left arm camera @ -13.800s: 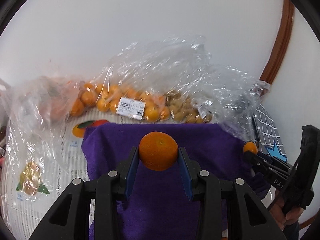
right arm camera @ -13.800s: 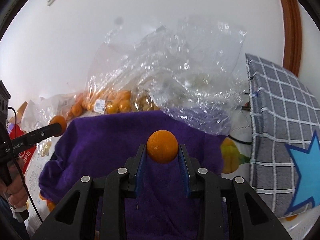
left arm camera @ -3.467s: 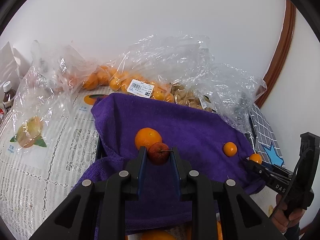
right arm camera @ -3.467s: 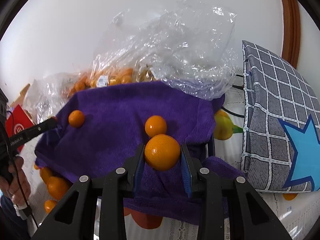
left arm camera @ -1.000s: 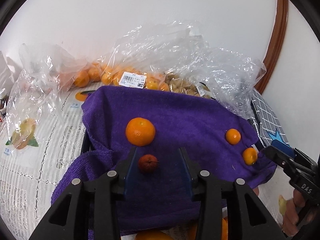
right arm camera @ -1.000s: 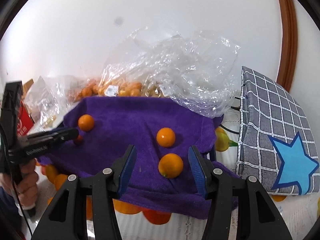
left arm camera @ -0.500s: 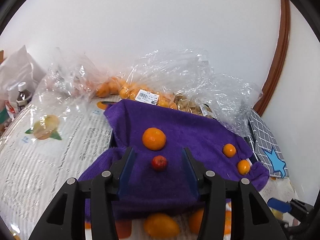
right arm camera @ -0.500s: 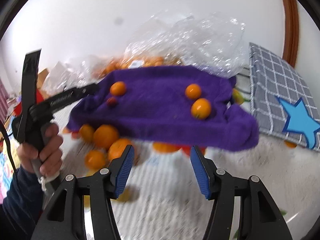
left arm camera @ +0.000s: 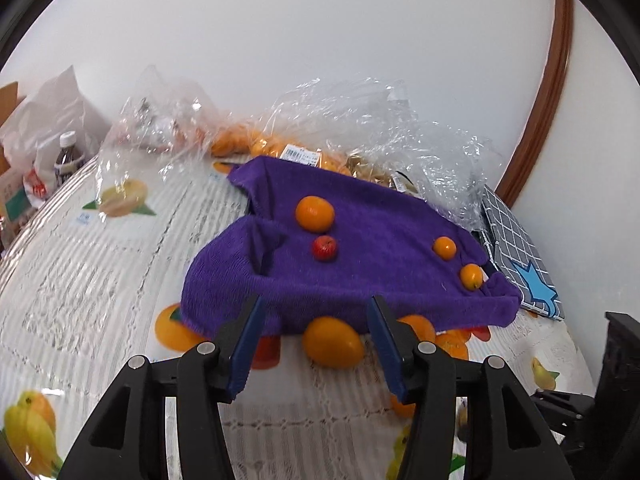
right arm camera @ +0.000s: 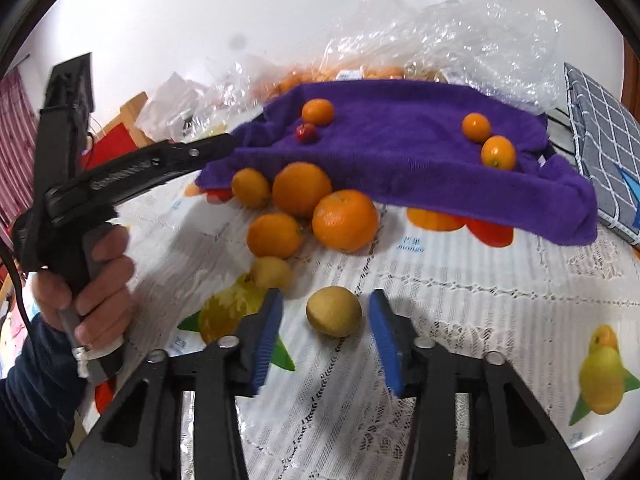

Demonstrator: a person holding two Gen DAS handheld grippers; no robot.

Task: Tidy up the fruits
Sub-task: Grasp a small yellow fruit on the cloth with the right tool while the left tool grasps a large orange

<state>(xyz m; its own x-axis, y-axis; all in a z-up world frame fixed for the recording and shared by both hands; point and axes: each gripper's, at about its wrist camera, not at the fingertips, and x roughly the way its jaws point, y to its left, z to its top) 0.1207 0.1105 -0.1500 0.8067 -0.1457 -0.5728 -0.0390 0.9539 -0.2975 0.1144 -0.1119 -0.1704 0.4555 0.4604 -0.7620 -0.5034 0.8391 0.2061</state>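
Low in the right wrist picture, my right gripper [right arm camera: 326,334] has a small yellow fruit [right arm camera: 334,311] between its jaws. The jaws are closing, but they do not touch it yet; I see a gap on each side. The fruit sits on the white lace desk [right arm camera: 460,292]. I think it is light and round, so it could roll away. Its skin looks smooth and maybe a bit slippery. I would pinch it across its fat middle, and softly, so it does not get squashed.

In the left wrist picture, my left gripper [left arm camera: 316,342] is empty, with its jaws partly open and opening more. Just past them, low in the middle, is an orange [left arm camera: 333,342] at the edge of the purple towel [left arm camera: 372,276]. It looks firm and a bit heavier.

Farther up, in the middle of the picture, the towel holds a bigger orange [left arm camera: 315,213], a tiny red fruit [left arm camera: 324,247] and two little oranges [left arm camera: 444,247]. The red one looks soft, so go gently.

At the back are clear plastic bags [left arm camera: 360,120] with more fruit.
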